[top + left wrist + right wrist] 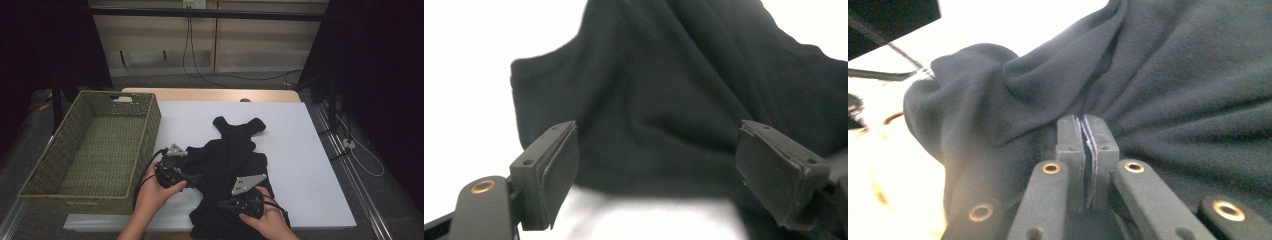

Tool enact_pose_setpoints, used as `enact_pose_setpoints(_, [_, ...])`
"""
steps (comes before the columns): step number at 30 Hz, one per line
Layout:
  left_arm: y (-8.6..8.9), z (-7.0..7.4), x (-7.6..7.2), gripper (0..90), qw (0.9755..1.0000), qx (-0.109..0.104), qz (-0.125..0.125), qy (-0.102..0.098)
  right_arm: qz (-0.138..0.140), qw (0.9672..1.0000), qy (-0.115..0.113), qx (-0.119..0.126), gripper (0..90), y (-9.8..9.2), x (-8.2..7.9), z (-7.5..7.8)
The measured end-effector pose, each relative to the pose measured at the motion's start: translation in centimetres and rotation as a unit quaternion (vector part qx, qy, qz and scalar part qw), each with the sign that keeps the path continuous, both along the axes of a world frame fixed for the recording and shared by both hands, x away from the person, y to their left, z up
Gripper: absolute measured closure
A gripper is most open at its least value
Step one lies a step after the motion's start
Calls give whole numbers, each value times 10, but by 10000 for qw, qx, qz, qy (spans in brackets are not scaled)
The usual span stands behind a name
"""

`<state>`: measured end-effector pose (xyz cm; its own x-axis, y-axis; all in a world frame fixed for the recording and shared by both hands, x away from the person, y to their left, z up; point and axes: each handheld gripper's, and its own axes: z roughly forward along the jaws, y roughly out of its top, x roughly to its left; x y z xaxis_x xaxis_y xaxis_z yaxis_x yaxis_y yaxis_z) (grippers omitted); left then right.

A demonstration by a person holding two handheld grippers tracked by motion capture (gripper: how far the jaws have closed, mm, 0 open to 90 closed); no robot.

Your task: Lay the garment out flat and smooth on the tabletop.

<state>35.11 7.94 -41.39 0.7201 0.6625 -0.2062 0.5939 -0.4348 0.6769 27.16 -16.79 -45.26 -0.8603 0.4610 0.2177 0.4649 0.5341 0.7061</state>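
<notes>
High view first: I have a black garment (227,165) spread on the white sheet (300,150) that covers the wooden table (210,94), and a woven basket (65,192) stands just beside it to the left with nothing in it. From that I judge the work is at an early stage. The cloth is bunched rather than flat, no neat fold has been made that I can see, and nothing has gone into the basket. Gathering or folding and then stowing it are what I take to be left.

My right gripper (1087,135) sits at the near edge of the garment with its jaws pressed together, a pinch of dark cloth caught between the pads, and folds radiate from that spot. My left gripper (656,165) rests at the garment's left side with its jaws wide apart; cloth lies ahead and between them, but the pads (561,165) press on nothing.

Around the table the room is dim, with black curtains at both sides, pale panelled cabinets behind, grey floor, and a cable (192,55) hanging down from the wall.
</notes>
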Motion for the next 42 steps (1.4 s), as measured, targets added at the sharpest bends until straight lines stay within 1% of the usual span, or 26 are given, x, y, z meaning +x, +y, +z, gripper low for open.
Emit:
enact_pose_setpoints(2, [-2,0,1,186,10000,17,-39,-3,127,9999,74,10,867,1,-7,2])
enact_pose_setpoints(5, [-3,0,2,186,10000,25,-67,-18,203,9998,56,48,851,2,-11,4])
enact_pose_setpoints(6, [-4,0,3,186,10000,6,-61,-14,129,9998,-120,118,781,0,-11,8])
enact_pose_setpoints(7, [-4,0,3,186,10000,6,-61,-14,129,9998,-120,118,781,0,-11,8])
enact_pose_setpoints(8, [-3,0,3,186,10000,17,-63,-1,-140,9993,-296,194,701,-4,-5,13])
enact_pose_setpoints(9, [-3,-1,4,186,10000,16,-48,-14,-140,9993,-296,194,701,-4,-5,13])
enact_pose_setpoints(10, [-3,-1,4,186,10000,23,-48,-14,-448,9978,-438,227,627,-9,3,15])
enact_pose_setpoints(11, [-2,-1,4,186,10000,15,-26,-31,-448,9978,-438,227,627,-9,3,15])
enact_pose_setpoints(13, [-1,-2,5,186,10000,64,-20,-42,-672,9961,-520,234,587,-14,13,15])
enact_pose_setpoints(14, [1,-2,5,174,9999,92,49,-111,-844,9948,-551,128,523,-15,24,12])
enact_pose_setpoints(17, [3,-2,5,165,9998,80,84,-147,-981,9935,-581,-21,478,-14,32,8])
enact_pose_setpoints(18, [5,-1,5,155,9997,76,132,-170,-1049,9931,-504,-144,443,-12,38,1])
enact_pose_setpoints(21, [6,-1,5,142,9997,50,168,-146,-1005,9937,-449,-206,450,-9,42,-6])
enact_pose_setpoints(22, [6,-2,4,141,9998,80,148,-143,-1032,9926,-584,-271,539,-7,41,-6])
enact_pose_setpoints(24, [5,-3,4,141,9997,114,161,-146,-1013,9921,-659,-349,650,-7,39,-6])
enact_pose_setpoints(26, [4,-3,4,141,9997,154,139,-152,-940,9933,-599,-321,792,-9,37,-5])
enact_pose_setpoints(27, [4,-3,4,141,9997,154,139,-152,-862,9943,-565,-278,832,-11,36,-4])
enact_pose_setpoints(30, [3,-2,3,141,9993,233,134,-244,-775,9951,-554,-252,844,-12,34,-5])
enact_pose_setpoints(32, [3,0,4,142,9993,191,155,-285,-605,9968,-464,-245,849,-12,28,-3])
enact_pose_setpoints(35, [3,1,4,142,9992,192,151,-309,-517,9976,-393,-226,850,-12,22,-3])
enact_pose_setpoints(36, [3,1,5,142,9992,189,143,-307,-412,9988,-226,-155,851,-13,16,-2])
enact_pose_setpoints(37, [3,1,5,142,9993,197,126,-292,-412,9988,-226,-155,851,-13,16,-2])
enact_pose_setpoints(38, [3,0,6,143,9992,200,151,-309,-189,9998,-40,-107,851,-13,9,-1])
enact_pose_setpoints(39, [3,0,6,143,9992,200,151,-309,-99,9999,64,-69,850,-13,6,-1])
enact_pose_setpoints(41, [4,0,7,144,9993,193,164,-290,18,9999,139,-40,841,-13,1,0])
enact_pose_setpoints(42, [4,0,7,144,9992,194,162,-295,-23,9999,109,-39,821,-13,-1,1])
